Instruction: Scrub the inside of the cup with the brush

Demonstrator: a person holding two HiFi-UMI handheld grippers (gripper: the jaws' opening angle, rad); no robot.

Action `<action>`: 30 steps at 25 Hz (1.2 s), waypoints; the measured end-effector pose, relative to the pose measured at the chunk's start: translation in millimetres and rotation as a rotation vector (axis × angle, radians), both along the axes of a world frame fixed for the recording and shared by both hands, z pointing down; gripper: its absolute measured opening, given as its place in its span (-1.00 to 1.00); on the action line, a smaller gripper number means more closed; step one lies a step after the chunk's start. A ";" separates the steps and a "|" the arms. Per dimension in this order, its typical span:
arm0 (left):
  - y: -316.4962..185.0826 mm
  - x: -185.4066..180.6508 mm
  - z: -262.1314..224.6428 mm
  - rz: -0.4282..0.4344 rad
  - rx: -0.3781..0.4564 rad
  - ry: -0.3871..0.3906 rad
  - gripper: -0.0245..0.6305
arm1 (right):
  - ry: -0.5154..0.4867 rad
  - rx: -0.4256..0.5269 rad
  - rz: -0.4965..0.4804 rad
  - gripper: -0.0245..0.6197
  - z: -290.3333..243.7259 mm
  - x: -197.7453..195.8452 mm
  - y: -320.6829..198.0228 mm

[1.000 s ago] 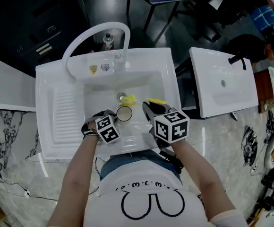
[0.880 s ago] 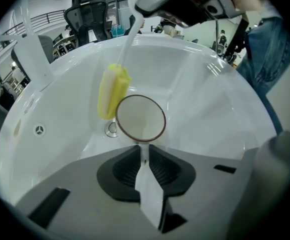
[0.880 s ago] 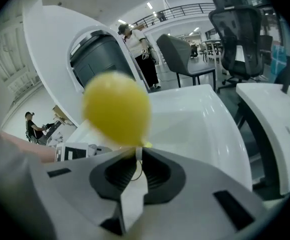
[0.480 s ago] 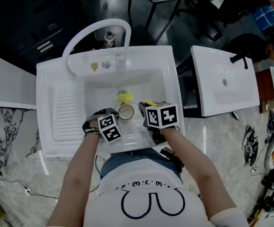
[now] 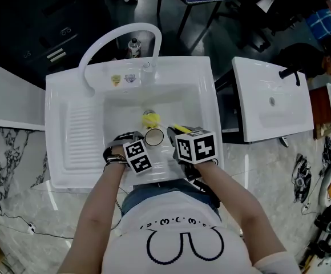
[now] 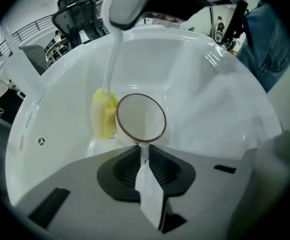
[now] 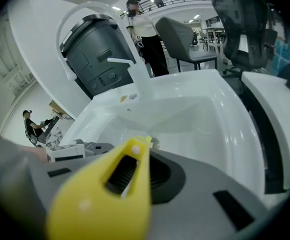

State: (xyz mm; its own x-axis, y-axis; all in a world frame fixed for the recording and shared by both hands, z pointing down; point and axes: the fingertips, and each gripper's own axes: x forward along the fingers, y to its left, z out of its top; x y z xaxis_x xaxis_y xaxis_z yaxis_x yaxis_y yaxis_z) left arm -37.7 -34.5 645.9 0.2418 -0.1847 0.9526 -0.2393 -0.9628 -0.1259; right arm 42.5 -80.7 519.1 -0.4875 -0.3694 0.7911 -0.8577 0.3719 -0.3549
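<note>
A white cup [image 5: 154,136] with a dark rim [image 6: 141,118] hangs over the white sink basin [image 5: 194,104], its mouth tilted up and towards me. My left gripper [image 6: 144,151] is shut on the cup's handle, its marker cube [image 5: 138,156] just left of the cup. The brush's yellow head [image 6: 104,115] rests outside the cup, against its left side near the drain [image 5: 148,114]. Its white stem [image 6: 115,54] rises to a yellow handle [image 7: 116,186]. My right gripper [image 7: 135,171] is shut on that handle, at the cup's right [image 5: 182,133].
A white arched faucet [image 5: 117,41] spans the sink's back left. A ribbed drainboard [image 5: 77,133] lies left of the basin. A small bottle [image 5: 133,47] stands behind the sink. A second white basin [image 5: 271,99] sits to the right. A person's torso is at the sink's front edge.
My right gripper has moved left towards the cup, bringing the brush head from the drain's right to beside the cup. The left gripper and cup shifted slightly right.
</note>
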 end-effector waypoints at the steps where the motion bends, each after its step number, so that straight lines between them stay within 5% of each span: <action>1: -0.7 1.3 -0.6 -0.003 0.003 0.002 -0.73 | 0.004 0.016 -0.006 -0.80 -6.6 2.9 4.1; 13: -7.9 8.0 -6.5 -0.017 0.027 0.001 -0.73 | 0.116 0.128 -0.172 -0.80 -21.5 -7.7 21.0; 22: -10.9 13.9 -10.4 0.074 0.071 -0.057 -0.73 | 0.169 0.080 -0.228 -0.80 21.2 -22.3 -3.8; 30: -14.4 17.7 -13.0 0.065 0.101 -0.050 -0.73 | 0.193 0.167 -0.357 -0.80 -21.7 -15.2 17.4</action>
